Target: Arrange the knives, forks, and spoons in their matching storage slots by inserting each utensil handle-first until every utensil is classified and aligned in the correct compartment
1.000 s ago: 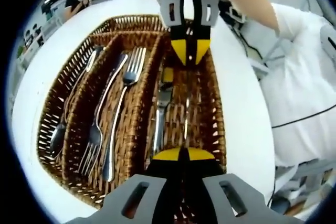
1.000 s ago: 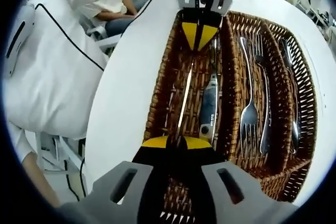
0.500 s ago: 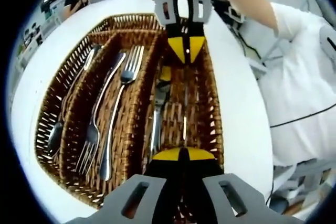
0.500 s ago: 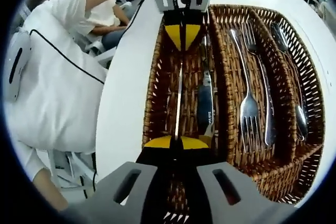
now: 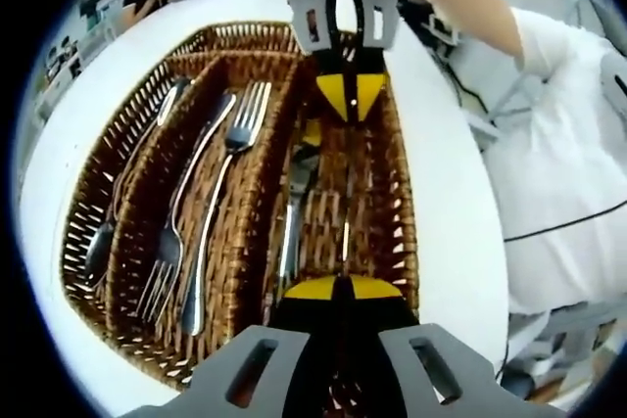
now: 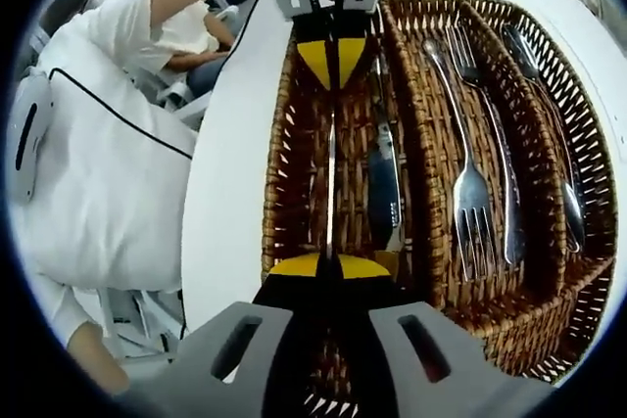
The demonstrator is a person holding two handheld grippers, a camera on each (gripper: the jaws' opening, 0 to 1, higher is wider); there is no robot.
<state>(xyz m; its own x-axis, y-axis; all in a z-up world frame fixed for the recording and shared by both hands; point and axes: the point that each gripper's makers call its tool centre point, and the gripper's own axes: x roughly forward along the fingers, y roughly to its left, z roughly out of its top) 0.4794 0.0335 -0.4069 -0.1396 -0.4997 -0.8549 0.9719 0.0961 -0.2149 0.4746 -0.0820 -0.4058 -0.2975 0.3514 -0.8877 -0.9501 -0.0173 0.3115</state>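
No legible writing or brand marks. Left gripper [image 5: 336, 286]: jaws together, pinched on one end of a knife [image 5: 347, 210] held edge-on over the outer compartment of the wicker tray [image 5: 404, 242]. Right gripper [image 6: 328, 265]: jaws together, clamped on the opposite end of that knife. A second knife [image 5: 294, 212] lies flat beside it in that compartment. Middle compartment: two forks [image 5: 211, 212], heads opposite ways. Far compartment: spoon [image 5: 122, 193]. Tray rests on the white bench [image 5: 456, 212].
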